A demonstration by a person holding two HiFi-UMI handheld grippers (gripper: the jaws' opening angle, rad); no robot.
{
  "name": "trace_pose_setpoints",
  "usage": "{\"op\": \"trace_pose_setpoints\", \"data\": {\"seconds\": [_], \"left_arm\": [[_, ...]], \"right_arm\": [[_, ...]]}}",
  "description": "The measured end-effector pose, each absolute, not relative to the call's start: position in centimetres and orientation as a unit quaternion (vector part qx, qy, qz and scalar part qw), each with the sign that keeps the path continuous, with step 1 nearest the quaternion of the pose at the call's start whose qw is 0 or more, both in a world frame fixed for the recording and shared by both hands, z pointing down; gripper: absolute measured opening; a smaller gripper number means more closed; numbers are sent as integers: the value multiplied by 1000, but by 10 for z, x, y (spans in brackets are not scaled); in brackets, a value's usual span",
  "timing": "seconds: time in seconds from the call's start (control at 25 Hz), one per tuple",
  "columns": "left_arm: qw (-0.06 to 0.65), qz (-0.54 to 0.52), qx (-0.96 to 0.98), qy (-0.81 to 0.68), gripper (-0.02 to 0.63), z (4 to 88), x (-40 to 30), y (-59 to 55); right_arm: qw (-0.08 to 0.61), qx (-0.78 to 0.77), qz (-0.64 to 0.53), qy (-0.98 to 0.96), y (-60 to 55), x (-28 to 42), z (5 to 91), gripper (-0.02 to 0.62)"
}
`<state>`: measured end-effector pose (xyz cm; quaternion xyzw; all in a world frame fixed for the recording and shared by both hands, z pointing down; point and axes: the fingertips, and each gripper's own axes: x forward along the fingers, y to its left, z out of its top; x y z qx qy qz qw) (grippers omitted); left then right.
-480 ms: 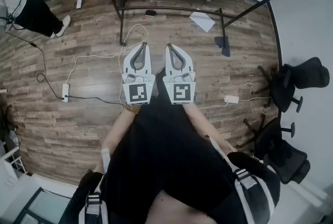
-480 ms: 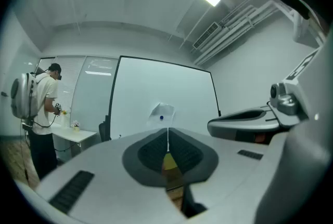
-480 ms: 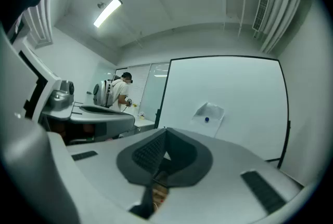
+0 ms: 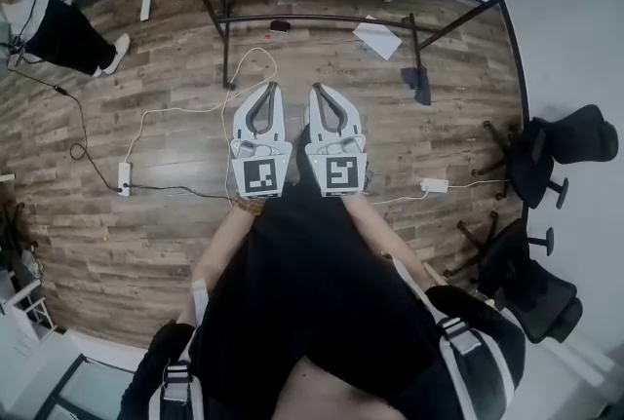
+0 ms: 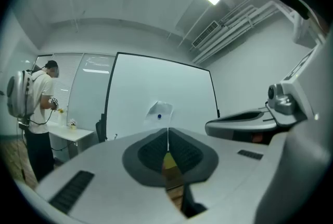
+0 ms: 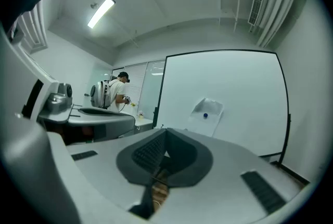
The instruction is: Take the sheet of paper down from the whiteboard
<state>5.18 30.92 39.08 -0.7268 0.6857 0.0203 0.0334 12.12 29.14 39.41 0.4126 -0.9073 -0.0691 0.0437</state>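
**Left hand-held gripper** (image 4: 267, 89): jaws clenched together with nothing between them. The left gripper view shows the pads meeting in a closed seam.

**Right hand-held gripper** (image 4: 319, 89): likewise clenched and empty. Both are held level, side by side in front of the person's body, pointing toward 12 o'clock.

**Sheet of paper** (image 5: 158, 113): up on the whiteboard (image 5: 132, 98), pinned by a small blue magnet (image 5: 159, 116). Its top edge appears to sag forward off the board. From the left hand-held gripper it lies dead ahead at 12 o'clock, and from the right at about 1 o'clock. It is well apart from both. Wood floor (image 4: 117, 243) and the board's stand (image 4: 317, 18) lie between.

**Assessment:** approach stage, with no contact made. In my judgement, the next move calls for closing the gap to the board, releasing one set of jaws and pinching a free edge of the sheet. The magnet probably has to be lifted or slid off by the other hand-held gripper, or the paper may tear.
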Motion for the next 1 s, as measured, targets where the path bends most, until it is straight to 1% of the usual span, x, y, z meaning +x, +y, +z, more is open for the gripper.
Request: {"op": "trace_pose_setpoints", "data": {"seconds": [1.0], "left_arm": [[-3, 10, -721, 692, 14, 406, 41, 190]], "right_arm": [[67, 393, -44, -916, 173, 107, 410, -2]]}}
